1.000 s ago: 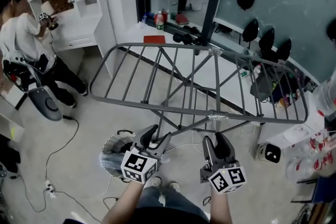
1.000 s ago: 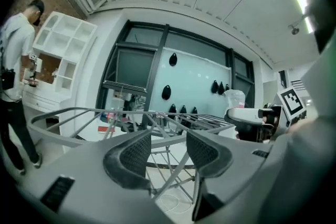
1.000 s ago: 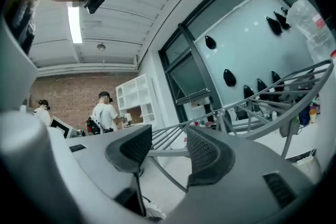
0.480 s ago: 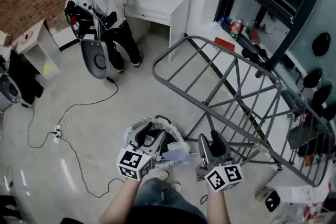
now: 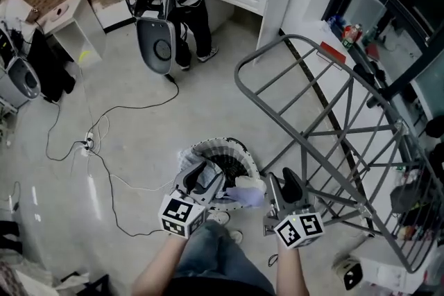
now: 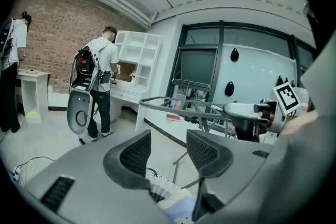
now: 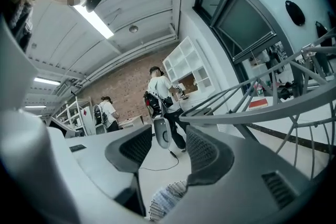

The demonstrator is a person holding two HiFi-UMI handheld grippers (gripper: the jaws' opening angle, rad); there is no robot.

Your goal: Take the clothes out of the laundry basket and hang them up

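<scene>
the grey drying rack (image 5: 291, 143) fills the right side, running from near me out to the far right. the round laundry basket (image 5: 222, 143) sits on the floor just left of the rack's near end, close in front of me. a pale garment (image 5: 244, 194) lies at the basket's near right rim. my left gripper (image 5: 208, 175) hovers over the basket, jaws well apart, nothing between them. my right gripper (image 5: 283, 182) hangs just right of the garment, jaws apart too, empty.

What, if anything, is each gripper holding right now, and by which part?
Nothing is held: the left gripper and the right gripper both have open, empty jaws.
</scene>
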